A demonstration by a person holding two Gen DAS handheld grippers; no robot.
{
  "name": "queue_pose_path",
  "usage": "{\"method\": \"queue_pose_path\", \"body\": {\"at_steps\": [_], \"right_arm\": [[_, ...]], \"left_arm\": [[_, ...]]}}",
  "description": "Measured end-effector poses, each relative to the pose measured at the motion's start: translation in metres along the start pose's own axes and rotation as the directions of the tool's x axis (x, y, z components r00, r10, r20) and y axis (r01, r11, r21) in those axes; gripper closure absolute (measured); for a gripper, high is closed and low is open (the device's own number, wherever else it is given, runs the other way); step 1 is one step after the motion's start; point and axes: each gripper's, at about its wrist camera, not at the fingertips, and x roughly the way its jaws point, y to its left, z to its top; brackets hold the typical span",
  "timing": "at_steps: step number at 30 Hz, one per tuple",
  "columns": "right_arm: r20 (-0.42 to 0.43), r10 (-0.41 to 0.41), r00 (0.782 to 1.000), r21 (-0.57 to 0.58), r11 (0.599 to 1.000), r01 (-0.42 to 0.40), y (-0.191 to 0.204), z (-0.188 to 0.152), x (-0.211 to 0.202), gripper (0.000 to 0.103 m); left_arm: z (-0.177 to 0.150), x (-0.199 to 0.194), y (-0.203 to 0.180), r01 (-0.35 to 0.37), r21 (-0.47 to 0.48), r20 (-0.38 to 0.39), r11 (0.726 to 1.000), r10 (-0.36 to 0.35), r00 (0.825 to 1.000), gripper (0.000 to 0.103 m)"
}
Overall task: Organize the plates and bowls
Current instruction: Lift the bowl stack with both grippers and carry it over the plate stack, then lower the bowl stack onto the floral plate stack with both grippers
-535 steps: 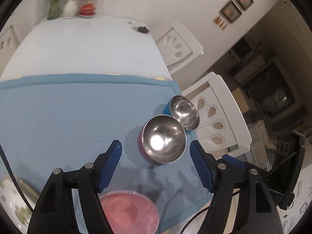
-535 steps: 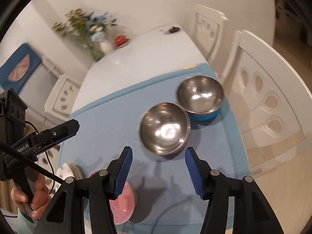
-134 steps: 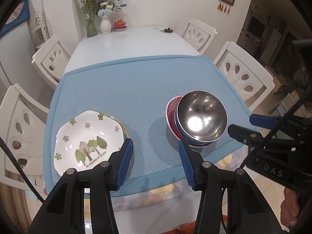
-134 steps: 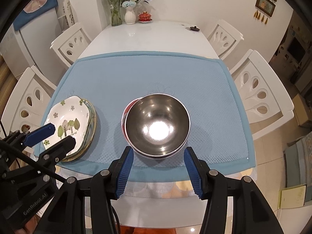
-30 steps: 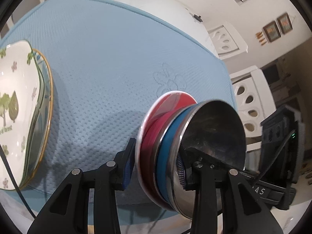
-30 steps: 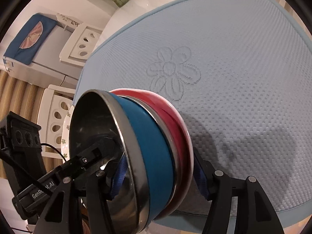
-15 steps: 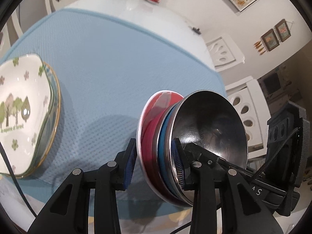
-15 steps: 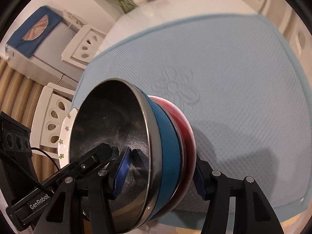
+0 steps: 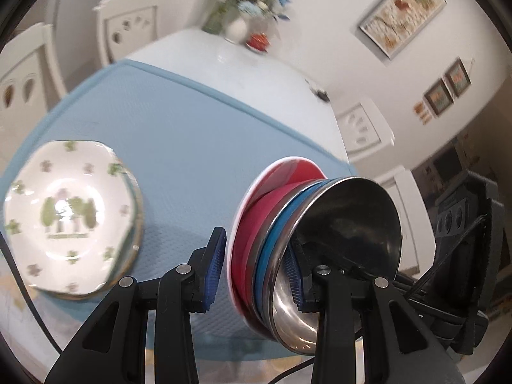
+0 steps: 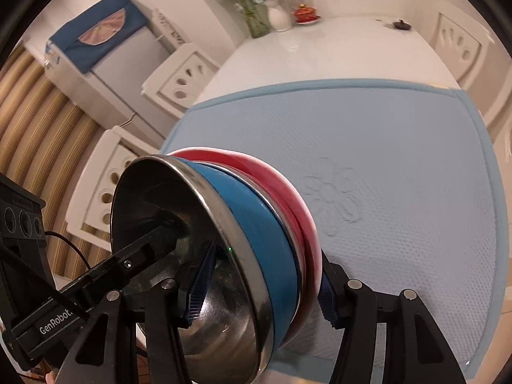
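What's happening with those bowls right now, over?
Left gripper and right gripper both clamped on the bowl stack, lifted off the blue mat. Flowered plate sits clear. Nothing blocking.

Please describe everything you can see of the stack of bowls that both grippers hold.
The stack of bowls has three nested parts: a shiny steel-lined bowl with a blue outside on top, a second steel-rimmed bowl, and a red dish with a white rim beneath. It is tilted steeply, above the blue mat. The left gripper and right gripper each pinch its rim, one finger inside, one underneath.

Black grippers, blue ribbed pads [image 9: 213,262]
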Motion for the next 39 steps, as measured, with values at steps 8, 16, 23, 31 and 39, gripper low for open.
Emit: {"method": "queue_pose_path", "body": {"at_steps": [8, 16, 23, 31, 39], "right_arm": [[-0.058, 0.086, 0.995, -0.041, 0.995, -0.088, 0.076, 0.002, 0.021, 0.047], [-0.122, 0.078, 0.989, -0.056, 0.995, -0.086, 0.146, -0.004, 0.068, 0.047], [-0.142, 0.026, 0.99, -0.011, 1.0, -0.028, 0.177, -0.005, 0.102, 0.047], [-0.168, -0.068, 0.983, 0.038, 0.996, 0.075, 0.185, -0.006, 0.141, 0.047], [-0.195, -0.094, 0.976, 0.101, 0.988, 0.115, 0.18, -0.006, 0.161, 0.047]], "left_arm": [[0.006, -0.056, 0.052, -0.074, -0.084, 0.068, 0.994, 0.08, 0.995, 0.071], [0.015, -0.08, 0.124, -0.096, -0.116, 0.046, 0.989, 0.102, 0.994, 0.071], [0.029, -0.072, 0.167, -0.064, -0.071, -0.015, 0.995, 0.063, 0.998, 0.071], [0.039, -0.041, 0.204, -0.005, -0.033, -0.111, 0.999, 0.001, 0.994, 0.071], [0.047, -0.026, 0.219, 0.032, -0.031, -0.16, 0.999, -0.037, 0.986, 0.071]]}}
